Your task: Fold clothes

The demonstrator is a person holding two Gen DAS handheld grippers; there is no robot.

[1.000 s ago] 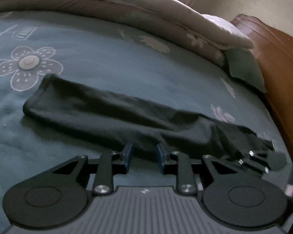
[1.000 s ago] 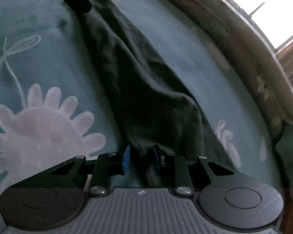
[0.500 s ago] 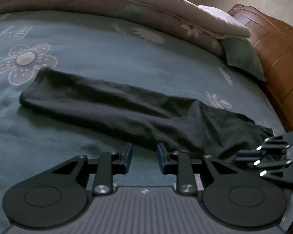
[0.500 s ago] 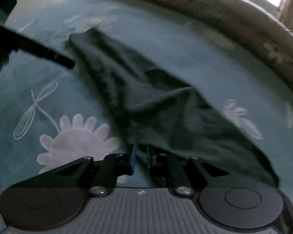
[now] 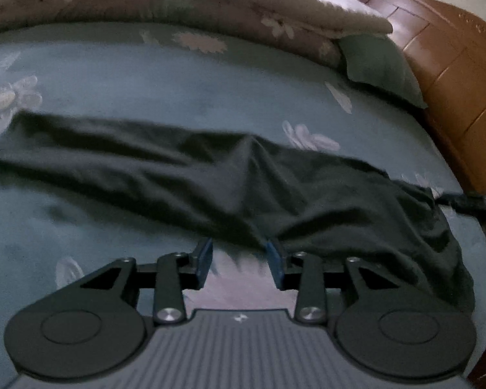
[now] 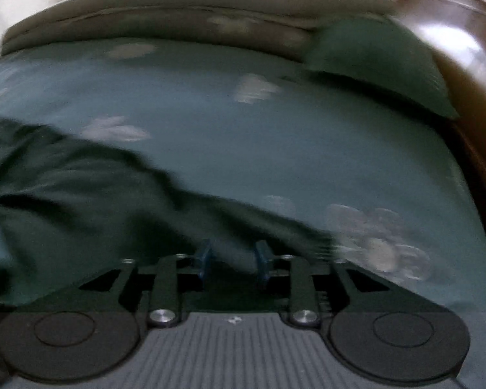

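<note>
Dark garment (image 5: 184, 175) lies stretched long, rumpled, across bed

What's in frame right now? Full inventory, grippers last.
garment: one, black, long, rumpled, lying across the bedsheet
bedsheet: one, teal with pale flowers, covering the bed
quilt: one, beige with flowers, bunched along the far edge
pillow: one, green, far right by the headboard
headboard: one, brown wood, right side
left gripper: one, black with blue pads, jaws just opened, nothing between, at the garment's near edge
right gripper: one, same build, jaws just opened, over the garment's end
</note>
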